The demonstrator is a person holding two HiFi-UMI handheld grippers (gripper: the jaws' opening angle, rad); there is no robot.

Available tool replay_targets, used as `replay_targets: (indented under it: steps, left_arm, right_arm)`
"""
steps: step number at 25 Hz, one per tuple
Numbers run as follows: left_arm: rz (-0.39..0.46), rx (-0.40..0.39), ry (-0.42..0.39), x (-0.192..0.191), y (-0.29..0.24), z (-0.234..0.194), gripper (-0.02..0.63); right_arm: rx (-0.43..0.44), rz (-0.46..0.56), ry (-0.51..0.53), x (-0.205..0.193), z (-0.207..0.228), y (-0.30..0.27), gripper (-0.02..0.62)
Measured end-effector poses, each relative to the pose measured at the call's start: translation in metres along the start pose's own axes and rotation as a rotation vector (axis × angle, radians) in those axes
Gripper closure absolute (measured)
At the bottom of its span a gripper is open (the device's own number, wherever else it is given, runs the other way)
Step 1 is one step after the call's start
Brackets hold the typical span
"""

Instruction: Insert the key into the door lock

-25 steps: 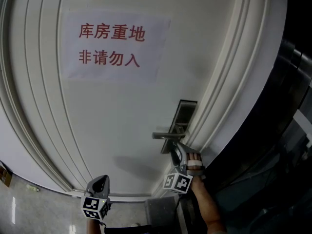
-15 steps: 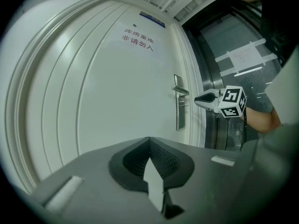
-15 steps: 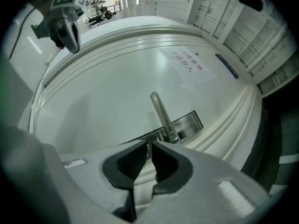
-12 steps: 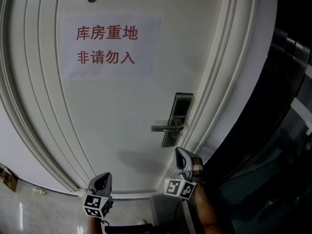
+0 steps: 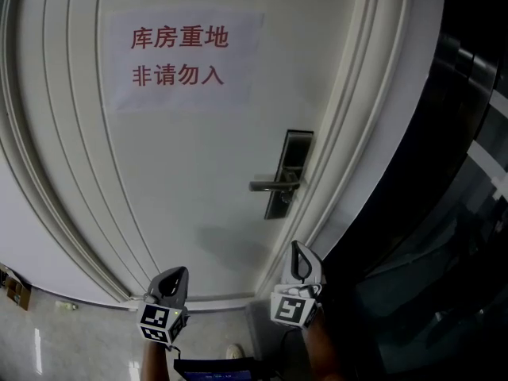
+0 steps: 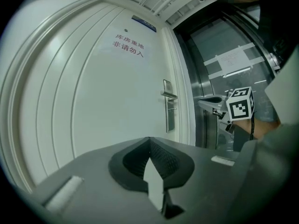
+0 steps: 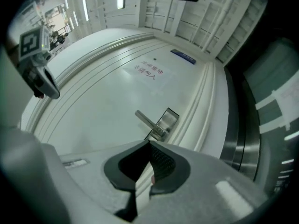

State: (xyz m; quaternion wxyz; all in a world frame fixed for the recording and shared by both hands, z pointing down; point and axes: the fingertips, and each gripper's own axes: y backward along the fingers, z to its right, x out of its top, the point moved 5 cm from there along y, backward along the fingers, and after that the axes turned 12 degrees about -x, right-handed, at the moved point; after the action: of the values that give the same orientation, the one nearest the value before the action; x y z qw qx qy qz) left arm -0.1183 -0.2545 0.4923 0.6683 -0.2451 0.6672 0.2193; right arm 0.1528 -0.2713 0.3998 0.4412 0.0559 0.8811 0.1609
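The left gripper (image 5: 176, 276) and right gripper (image 5: 298, 254) are both pinched closed, well apart from the lock (image 5: 281, 201). No key shows in any view, so a push at the lock could put nothing in.

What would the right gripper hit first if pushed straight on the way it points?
Probably the lever handle on the lock plate: it sits directly beyond the shut jaws of the right gripper in its own view. Depth is unclear; it might slip past onto the plate.
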Motion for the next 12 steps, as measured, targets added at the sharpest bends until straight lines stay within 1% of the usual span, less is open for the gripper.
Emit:
replay_targets:
  steps: [2,5,12]
  left_arm:
    - [0.002,-0.014,-0.003,0.0,0.004,0.004,0.604]
    - [-0.001,-0.038,-0.004,0.0,0.013,0.008,0.604]
    - [-0.028,-0.083,-0.004,-0.005,0.037,0.021,0.604]
  right_arm:
    - [0.013,-0.012,-0.073,-0.005,-0.001,0.011,0.592]
    - [0.057,-0.068,-0.181,-0.005,-0.007,0.029,0.593]
    - [0.08,-0.168,-0.263,-0.006,-0.032,0.08,0.592]
